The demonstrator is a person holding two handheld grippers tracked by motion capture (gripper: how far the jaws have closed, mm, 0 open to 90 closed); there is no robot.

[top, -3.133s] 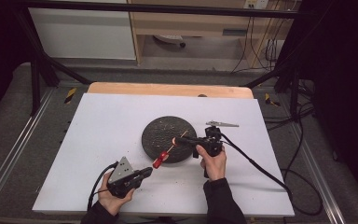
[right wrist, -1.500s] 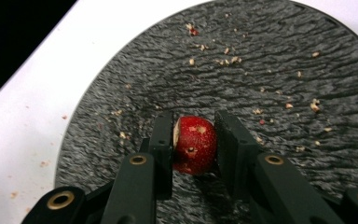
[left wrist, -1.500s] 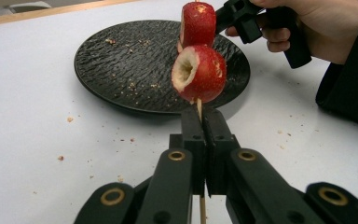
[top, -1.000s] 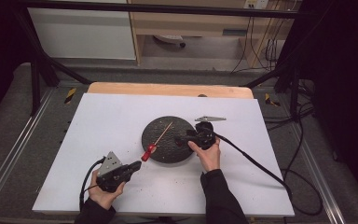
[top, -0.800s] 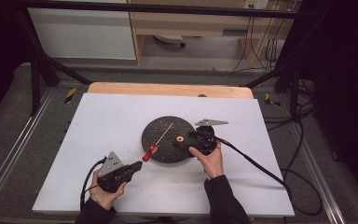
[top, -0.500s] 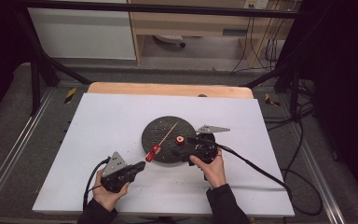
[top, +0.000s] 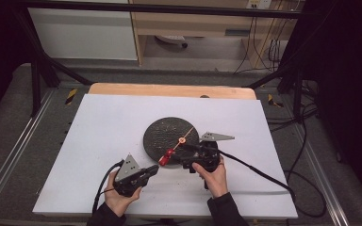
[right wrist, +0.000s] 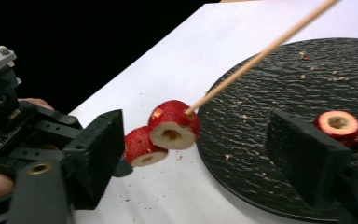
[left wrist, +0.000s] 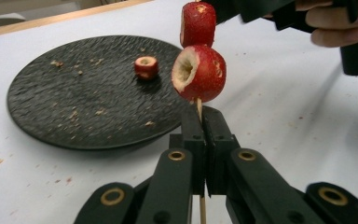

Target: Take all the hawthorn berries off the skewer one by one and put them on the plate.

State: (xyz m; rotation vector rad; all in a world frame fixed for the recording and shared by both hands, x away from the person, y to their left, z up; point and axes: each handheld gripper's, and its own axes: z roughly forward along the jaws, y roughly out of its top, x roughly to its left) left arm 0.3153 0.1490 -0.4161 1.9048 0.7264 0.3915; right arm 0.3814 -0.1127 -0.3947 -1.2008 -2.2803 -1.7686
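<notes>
My left gripper (top: 154,169) (left wrist: 201,122) is shut on a thin wooden skewer (right wrist: 261,53). The skewer slants up over the black plate (top: 162,136) (left wrist: 74,98). Two cored red fruit pieces (top: 168,157) are threaded on it: one (left wrist: 200,72) just above the jaws, another (left wrist: 198,23) higher. A third cored piece (top: 182,140) (left wrist: 146,66) (right wrist: 339,125) lies loose on the plate. My right gripper (top: 183,155) (right wrist: 200,154) is open, its jaws wide apart with nothing between them, and points at the skewered pieces (right wrist: 172,123) from just right of them.
The plate (right wrist: 307,70) carries scattered crumbs and sits mid-table on a white sheet (top: 103,122). A wooden table edge (top: 169,89) runs along the back. Cables trail from both grippers toward the front and right. A dark metal frame stands around the table.
My right gripper has drawn back from over the plate toward the person, leaving the loose piece on the plate. The left gripper and skewer have shifted slightly right.
</notes>
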